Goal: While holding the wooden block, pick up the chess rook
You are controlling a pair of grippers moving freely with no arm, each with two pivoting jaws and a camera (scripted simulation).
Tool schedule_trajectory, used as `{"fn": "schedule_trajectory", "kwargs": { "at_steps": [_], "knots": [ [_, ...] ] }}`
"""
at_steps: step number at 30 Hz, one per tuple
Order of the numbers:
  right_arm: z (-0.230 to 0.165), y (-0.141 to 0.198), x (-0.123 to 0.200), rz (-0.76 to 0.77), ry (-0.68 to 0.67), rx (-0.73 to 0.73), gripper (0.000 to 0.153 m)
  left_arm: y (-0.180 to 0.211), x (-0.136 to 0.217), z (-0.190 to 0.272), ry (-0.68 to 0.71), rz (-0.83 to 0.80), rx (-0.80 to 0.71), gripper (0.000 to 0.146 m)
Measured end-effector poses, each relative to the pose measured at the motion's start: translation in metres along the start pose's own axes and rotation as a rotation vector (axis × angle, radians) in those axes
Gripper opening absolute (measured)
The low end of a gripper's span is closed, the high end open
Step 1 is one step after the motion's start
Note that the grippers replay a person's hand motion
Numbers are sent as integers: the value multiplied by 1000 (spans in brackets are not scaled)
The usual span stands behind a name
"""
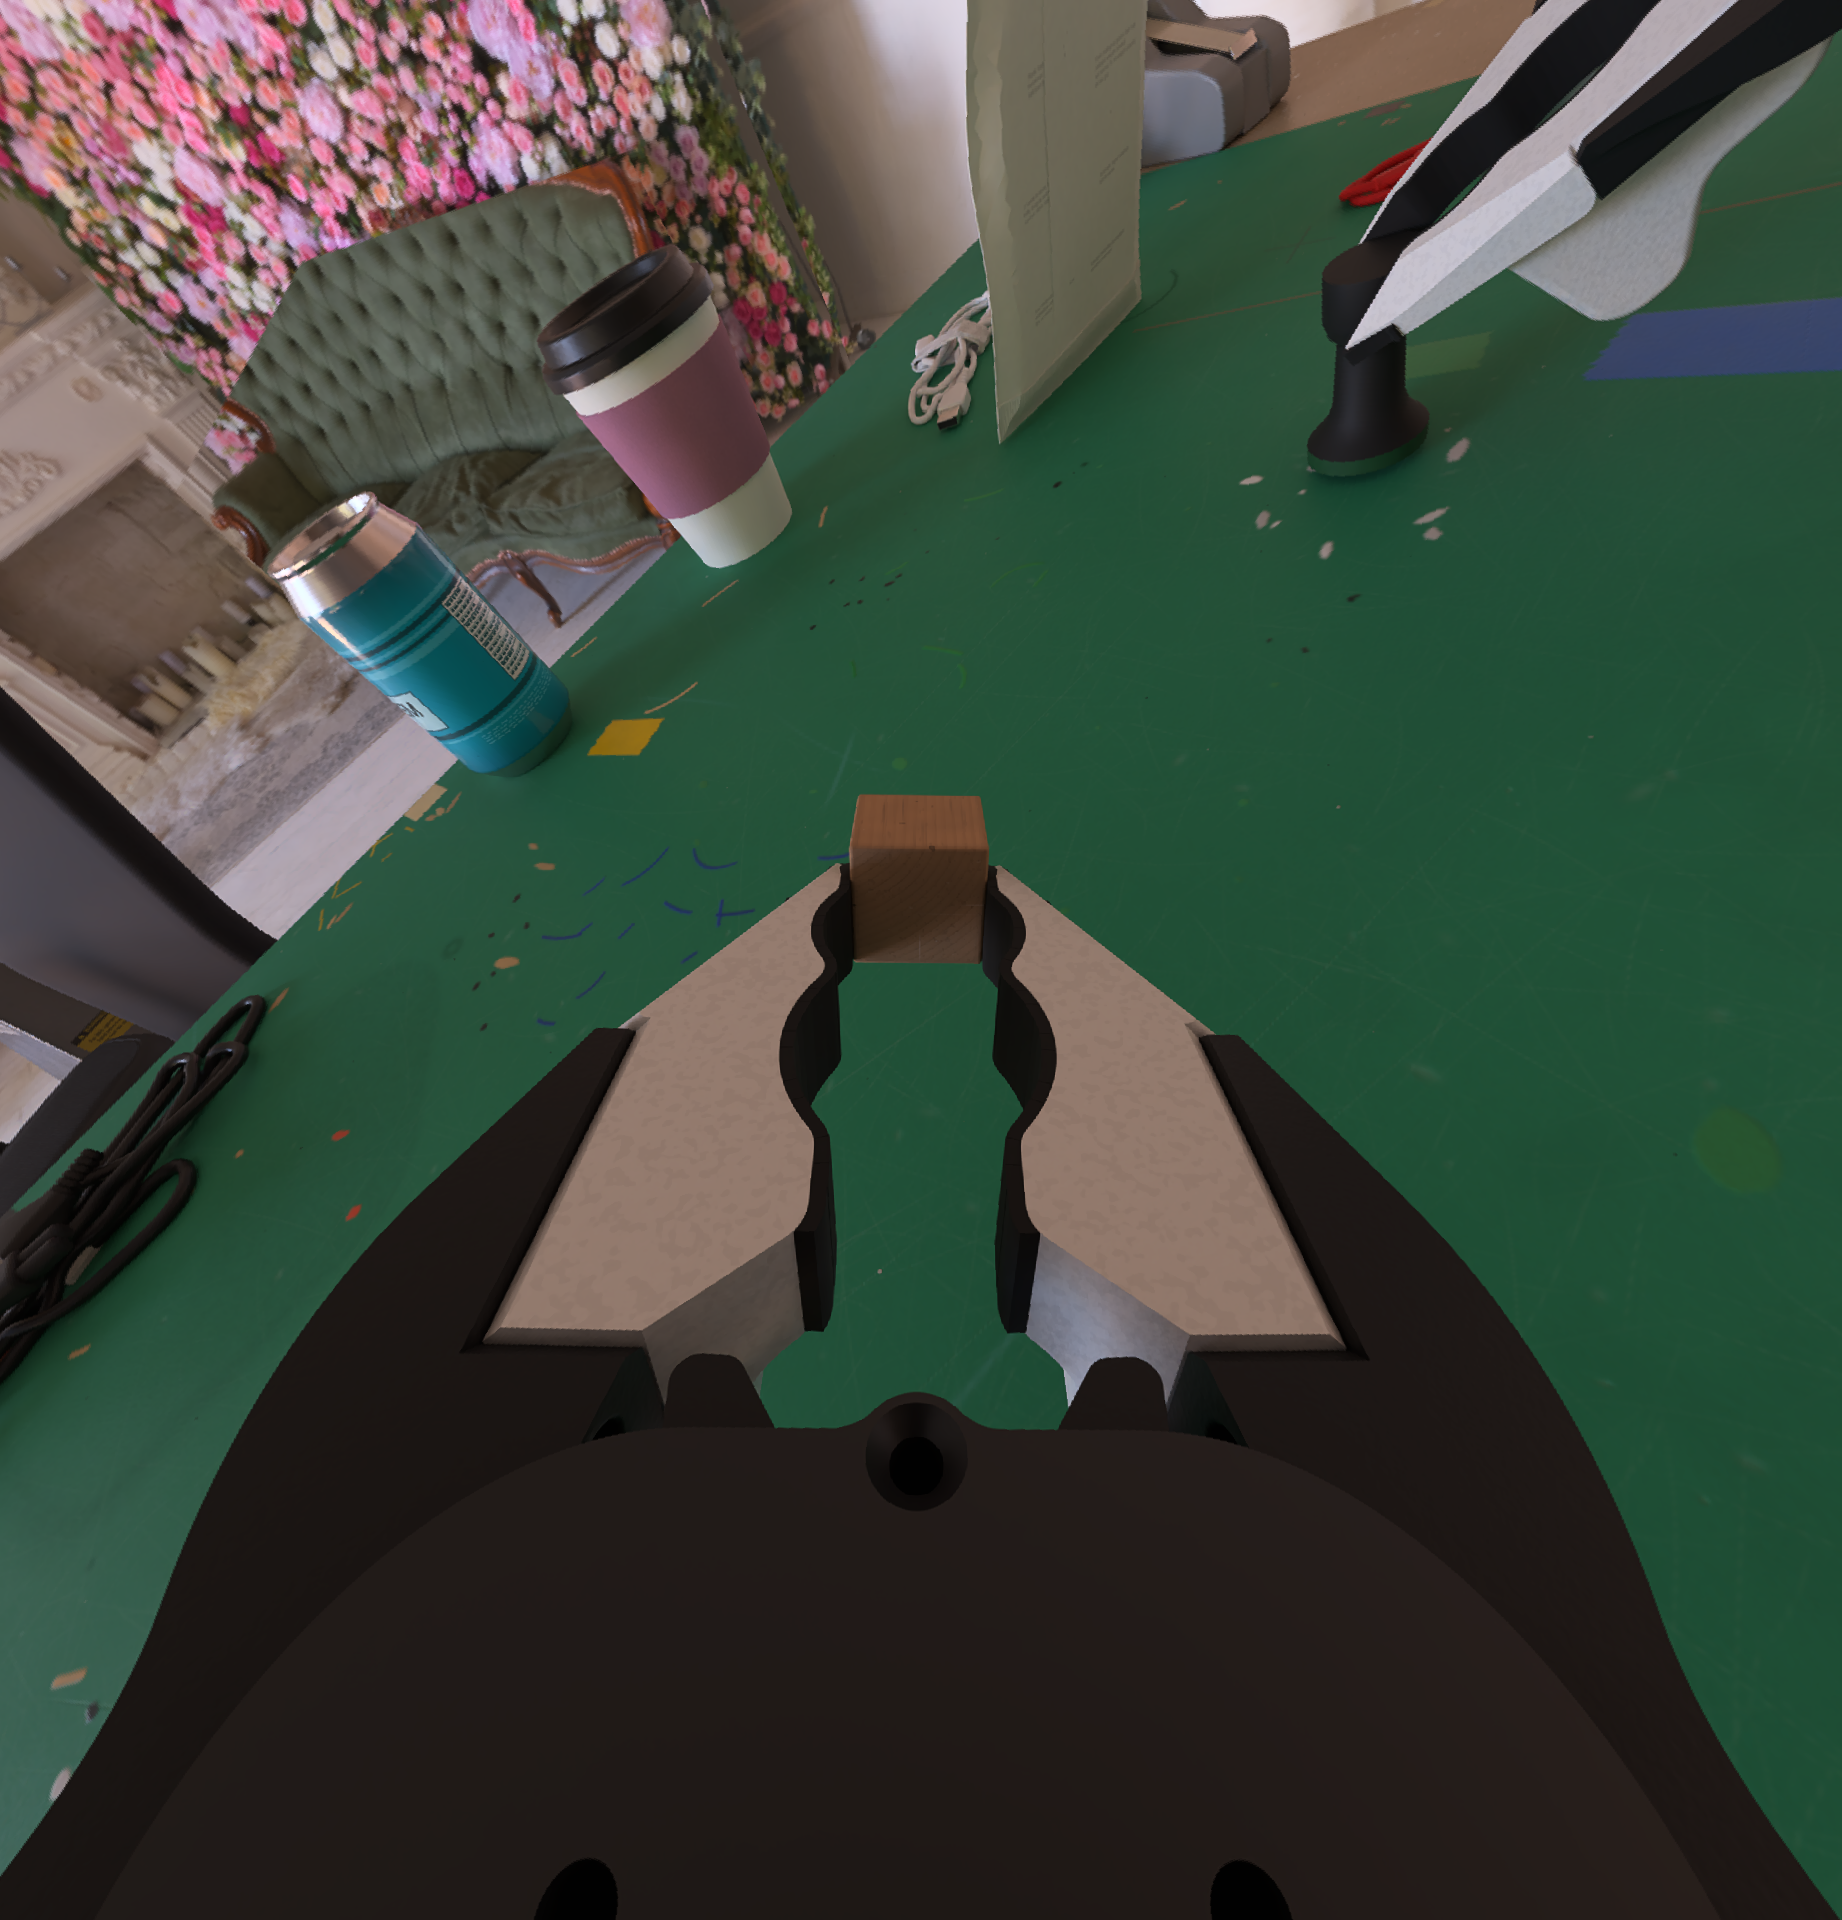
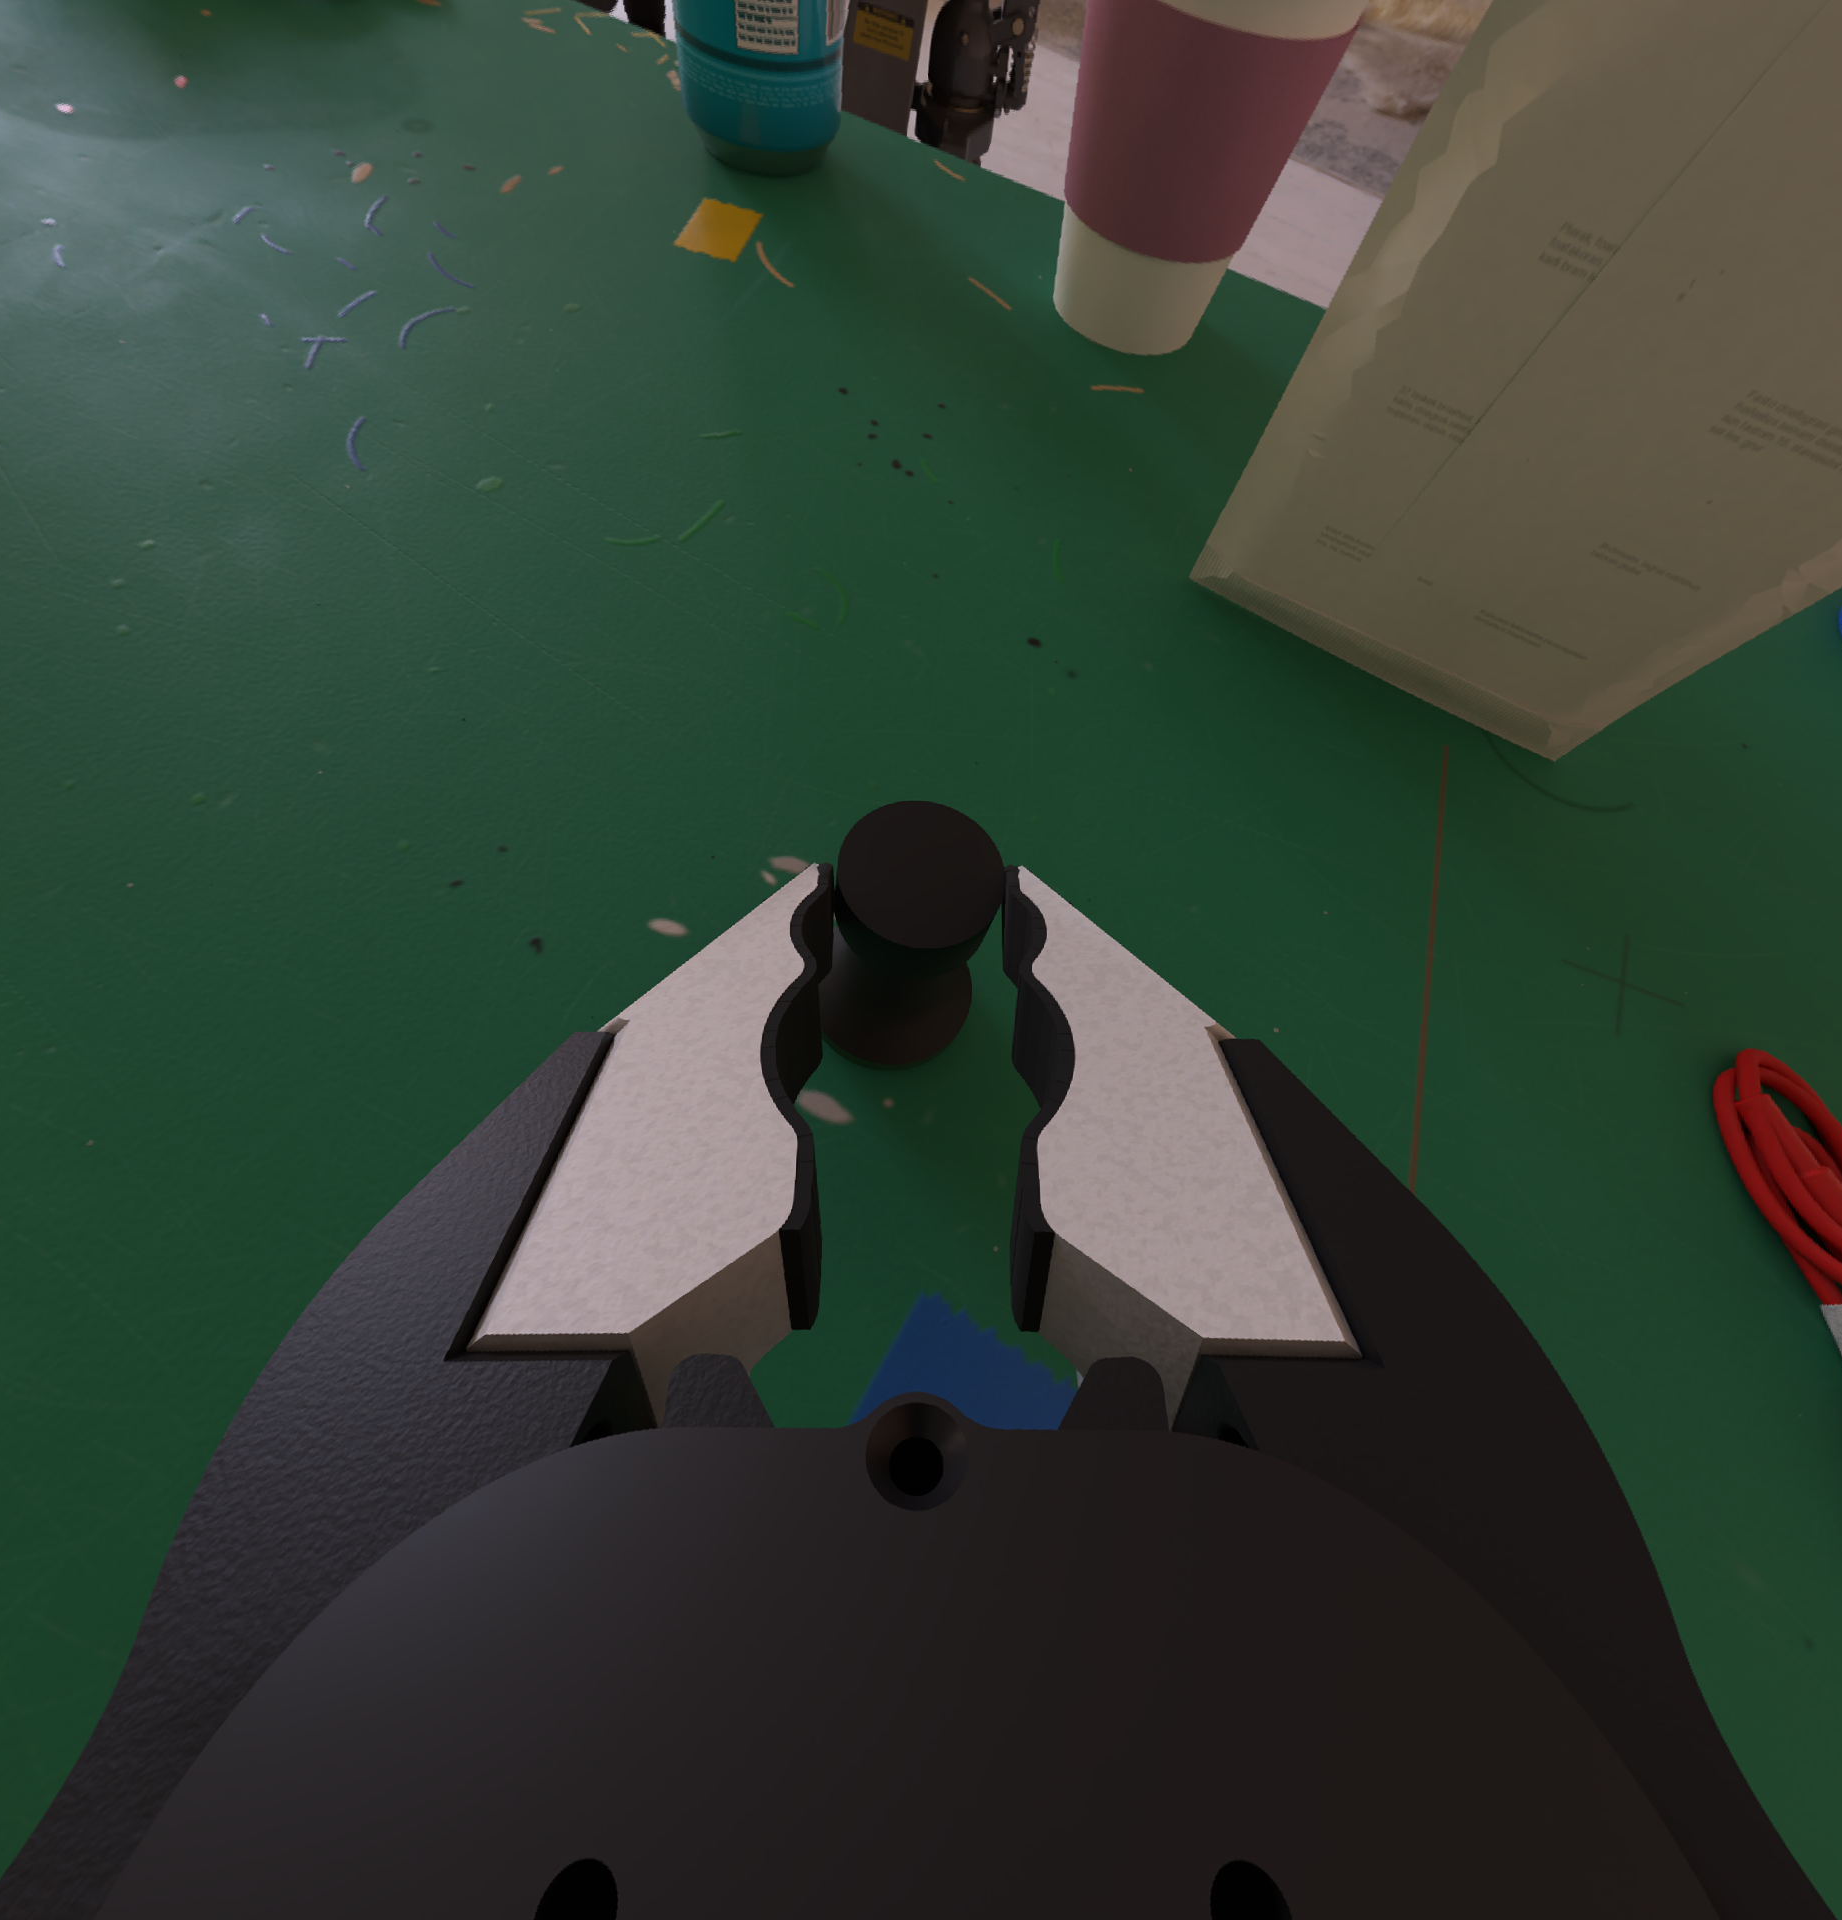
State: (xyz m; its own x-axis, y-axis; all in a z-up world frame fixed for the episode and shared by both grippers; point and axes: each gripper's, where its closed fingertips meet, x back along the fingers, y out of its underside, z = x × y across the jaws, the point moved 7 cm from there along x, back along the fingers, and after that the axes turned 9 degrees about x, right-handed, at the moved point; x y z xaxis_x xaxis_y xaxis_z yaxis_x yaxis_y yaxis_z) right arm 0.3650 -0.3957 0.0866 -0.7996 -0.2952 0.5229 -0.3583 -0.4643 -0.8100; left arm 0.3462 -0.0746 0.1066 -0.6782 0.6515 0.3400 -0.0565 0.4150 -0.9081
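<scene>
My left gripper (image 1: 917,883) is shut on a small wooden block (image 1: 917,868), pinched between its fingertips over the green table (image 1: 1208,935). The black chess rook (image 1: 1366,400) stands upright at the far right of the left wrist view. My right gripper (image 1: 1358,312) comes down on it from the upper right. In the right wrist view, the right gripper (image 2: 917,883) has its fingertips closed against both sides of the rook's round head (image 2: 917,873). The rook's base sits low at the table; I cannot tell whether it is off the surface.
A purple-sleeved coffee cup (image 1: 678,416), a teal can (image 1: 429,634) and a tall cream paper bag (image 1: 1062,208) stand behind. A white cable (image 1: 948,364), a black cable (image 1: 96,1195) and a red cable (image 2: 1800,1174) lie on the table. The table edge runs along the left.
</scene>
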Motion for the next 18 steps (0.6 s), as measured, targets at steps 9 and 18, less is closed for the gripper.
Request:
{"fn": "schedule_trajectory", "kwargs": {
  "at_steps": [9,18],
  "knots": [
    [-10,-10,6,43,-28,23,32,-1,1,-1,1,10,3,24],
    [-23,-16,8,56,-55,66,32,0,0,-1,5,8,3,24]
  ]
}}
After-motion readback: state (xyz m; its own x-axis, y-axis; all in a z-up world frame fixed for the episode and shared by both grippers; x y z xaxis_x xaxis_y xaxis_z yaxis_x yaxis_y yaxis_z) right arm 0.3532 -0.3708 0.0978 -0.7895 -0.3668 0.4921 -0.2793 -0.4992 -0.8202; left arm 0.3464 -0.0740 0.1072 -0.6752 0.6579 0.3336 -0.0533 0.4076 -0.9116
